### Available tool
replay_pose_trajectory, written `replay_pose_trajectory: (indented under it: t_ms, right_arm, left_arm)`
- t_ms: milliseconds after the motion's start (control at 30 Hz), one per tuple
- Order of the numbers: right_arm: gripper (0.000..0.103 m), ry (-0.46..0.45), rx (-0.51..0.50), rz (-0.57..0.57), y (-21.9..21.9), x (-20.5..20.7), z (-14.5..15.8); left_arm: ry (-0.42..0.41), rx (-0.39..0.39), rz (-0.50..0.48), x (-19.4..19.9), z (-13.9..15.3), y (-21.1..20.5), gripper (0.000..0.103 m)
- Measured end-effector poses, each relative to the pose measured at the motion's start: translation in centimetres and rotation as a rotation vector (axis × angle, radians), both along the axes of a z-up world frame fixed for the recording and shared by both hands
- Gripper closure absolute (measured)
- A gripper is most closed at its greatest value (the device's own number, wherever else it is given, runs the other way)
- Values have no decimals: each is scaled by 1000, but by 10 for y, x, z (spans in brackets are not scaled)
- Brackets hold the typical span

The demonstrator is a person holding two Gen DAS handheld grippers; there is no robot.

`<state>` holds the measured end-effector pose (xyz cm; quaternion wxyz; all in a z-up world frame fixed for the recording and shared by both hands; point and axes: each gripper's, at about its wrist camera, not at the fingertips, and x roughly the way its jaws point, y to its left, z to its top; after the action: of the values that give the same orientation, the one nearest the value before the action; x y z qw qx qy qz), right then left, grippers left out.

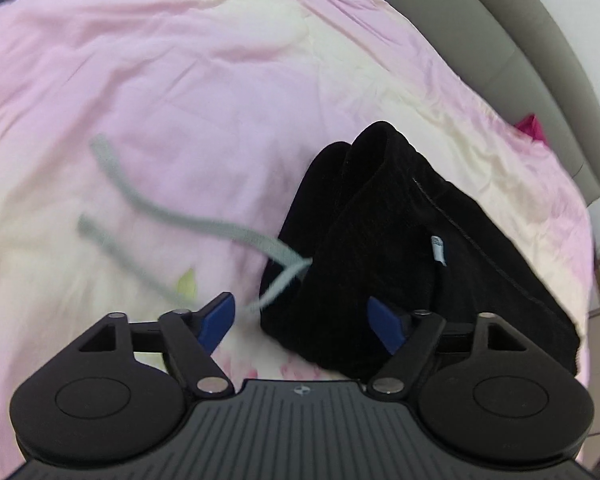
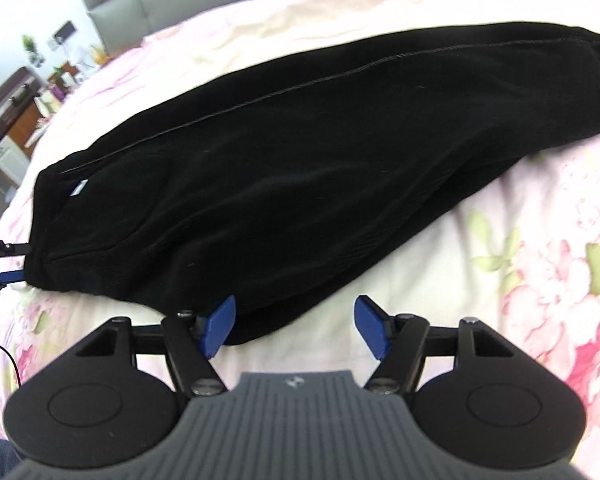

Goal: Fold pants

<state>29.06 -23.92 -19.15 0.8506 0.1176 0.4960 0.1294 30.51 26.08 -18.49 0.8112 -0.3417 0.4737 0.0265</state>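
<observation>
You have a bed [image 2: 500, 216] under you, covered with a wrinkled pink and cream floral sheet [image 1: 180, 80]. The black pants [image 2: 280, 160] lie directly on it, stretched lengthwise from near left to far right in the right wrist view. Their grey drawstring [image 1: 148, 208] trails out onto the sheet to the left of the waistband in the left wrist view.
</observation>
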Motion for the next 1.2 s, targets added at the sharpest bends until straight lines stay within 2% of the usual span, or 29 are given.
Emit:
replay_pose_trajectory:
  t_ms: [67, 133, 300, 333, 400, 567, 667, 700, 733, 800, 833, 867, 900, 967, 1033, 1100, 1167, 1200]
  right_arm:
    - [40, -23, -17, 38, 14, -9, -2]
    - [40, -32, -52, 71, 27, -11, -4]
    - [45, -63, -75, 98, 47, -19, -2]
    - [45, -72, -73, 107, 50, -22, 0]
    - [45, -95, -54, 151, 50, -23, 3]
    - [46, -127, -96, 255, 68, -15, -3]
    - [46, -122, -57, 258, 74, -8, -14]
    - [47, -122, -52, 263, 74, -8, -21]
    - [48, -127, -53, 272, 79, -6, -23]
    - [57, -142, -60, 296, 96, -7, -33]
    - [62, -151, -69, 301, 95, 2, -40]
    - [82, -160, -83, 301, 92, 2, -40]
    - [90, -159, -94, 301, 86, 0, -37]
    - [95, -144, -68, 323, 71, -3, -29]
    - [97, -131, -93, 390, 66, -6, -24]
    - [99, -115, -139, 447, 63, -11, -24]
    - [99, -66, -157, 455, 65, -12, -35]
    - [99, -49, -164, 454, 67, -12, -41]
  left_arm:
    - [6, -92, 45, -15, -7, 4, 14]
    - [26, -152, 92, -20, -17, 5, 14]
    - [9, -255, 157, -26, -30, -6, 14]
    - [-2, -253, 163, -29, -28, -11, 14]
    - [6, -198, 185, -26, -26, -17, 14]
    - [15, -197, 208, -5, -40, -14, 14]
    - [6, -210, 239, 5, -52, -15, 21]
    - [-7, -229, 249, 7, -54, -15, 31]
    - [-7, -231, 269, 8, -55, -16, 32]
    - [1, -196, 295, 9, -47, -18, 52]
    - [-1, -178, 298, 10, -40, -17, 57]
    - [-14, -161, 297, 10, -29, -17, 64]
    - [-28, -140, 287, 11, -20, -17, 70]
    - [-42, -79, 253, 15, 1, -19, 76]
    - [-43, -21, 218, 21, 10, -24, 78]
    - [-6, 48, 198, 28, 1, -28, 79]
    - [45, 80, 204, 31, -19, -27, 78]
    - [45, 82, 213, 29, -26, -25, 78]
